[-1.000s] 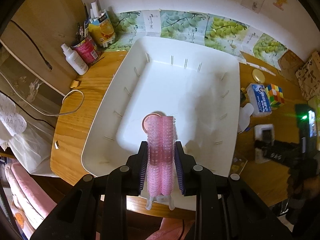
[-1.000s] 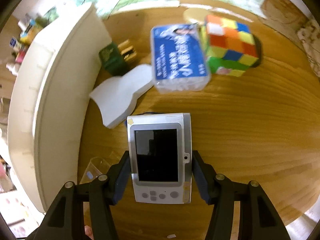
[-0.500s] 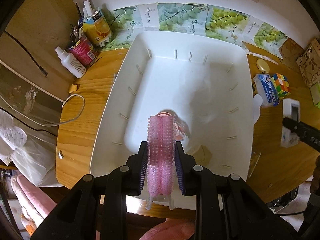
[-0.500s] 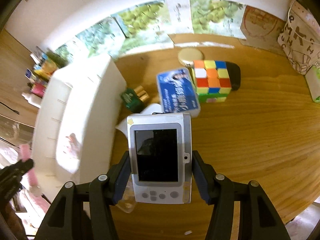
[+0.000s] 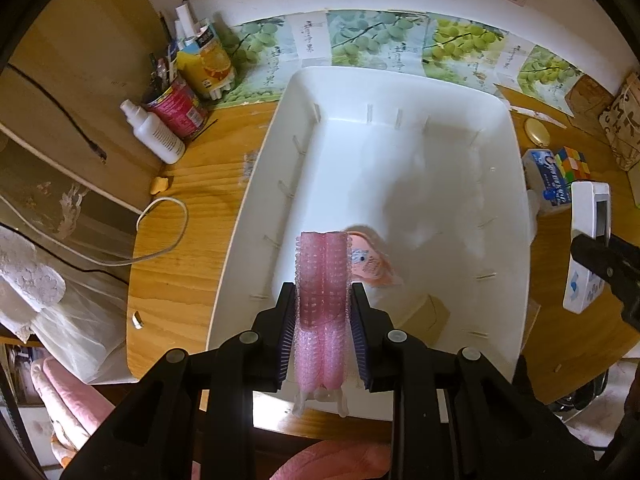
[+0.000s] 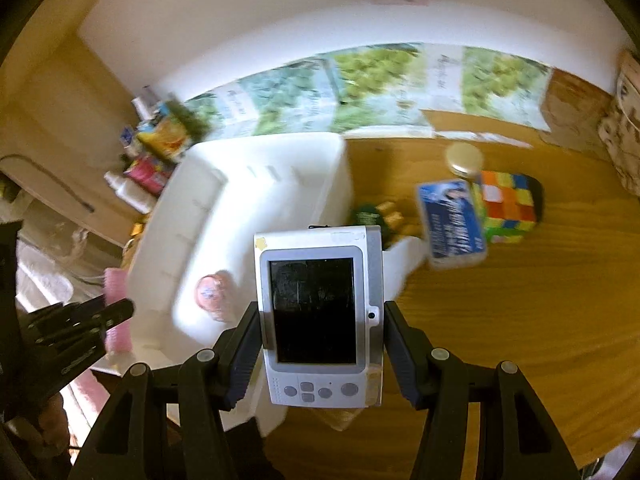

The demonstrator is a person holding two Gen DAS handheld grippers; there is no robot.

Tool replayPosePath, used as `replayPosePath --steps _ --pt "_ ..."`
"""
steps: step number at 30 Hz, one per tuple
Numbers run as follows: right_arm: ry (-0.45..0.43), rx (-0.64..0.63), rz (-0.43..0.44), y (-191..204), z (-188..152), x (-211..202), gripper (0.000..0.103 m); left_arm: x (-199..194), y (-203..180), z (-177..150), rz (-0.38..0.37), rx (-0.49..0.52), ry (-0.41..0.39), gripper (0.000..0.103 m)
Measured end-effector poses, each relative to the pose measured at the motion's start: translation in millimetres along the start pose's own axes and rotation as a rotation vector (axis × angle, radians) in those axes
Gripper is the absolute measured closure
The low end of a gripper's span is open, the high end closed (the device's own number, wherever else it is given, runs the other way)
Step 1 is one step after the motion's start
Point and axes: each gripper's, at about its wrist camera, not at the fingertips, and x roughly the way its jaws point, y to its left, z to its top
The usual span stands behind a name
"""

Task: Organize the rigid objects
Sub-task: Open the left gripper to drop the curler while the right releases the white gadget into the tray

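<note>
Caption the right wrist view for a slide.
Right gripper holds a white handheld device beside the white bin; cube and blue box wait on the table.

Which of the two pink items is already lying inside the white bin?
The pink packet with printed label lies on the white bin floor; the bristly pink roller is gripped in the left gripper.

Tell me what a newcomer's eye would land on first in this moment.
Probably the big white bin filling the wooden desk, with a pink packet lying inside it. Next, the left claw clamped on a bristly pink hair roller above the bin's near end, and the right claw gripping a silver handheld device near the bin's right wall.
</note>
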Motion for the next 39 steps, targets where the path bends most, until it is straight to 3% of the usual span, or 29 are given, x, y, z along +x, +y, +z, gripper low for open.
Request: replayPosePath --steps 10,16,19,21,26,34,39 --pt "0.029 -0.113 0.096 44.2 -2.9 13.3 0.044 10.7 17.6 -7.0 0.029 -0.06 0.037 0.073" --pt "0.069 -0.149 0.124 56.8 -6.7 24.8 0.044 14.2 21.9 -9.7 0.024 -0.082 0.045 0.066" --pt "0.087 -0.159 0.135 61.1 -7.6 29.8 0.044 13.8 22.3 -10.8 0.017 -0.091 0.038 0.05" --pt "0.097 -0.162 0.141 62.7 -7.7 32.4 0.044 11.5 23.2 -11.5 0.001 -0.102 0.021 0.038" --pt "0.12 -0.153 0.15 61.6 -8.0 38.1 0.041 5.4 21.8 -13.3 -0.015 -0.111 -0.019 0.033" --pt "0.058 -0.157 0.211 58.2 -5.3 26.8 0.04 -6.2 20.5 -17.4 -0.049 -0.144 -0.106 0.032" --pt "0.035 -0.17 0.227 52.0 -8.2 22.0 0.035 -20.3 14.8 -22.6 -0.11 -0.157 -0.207 0.032"
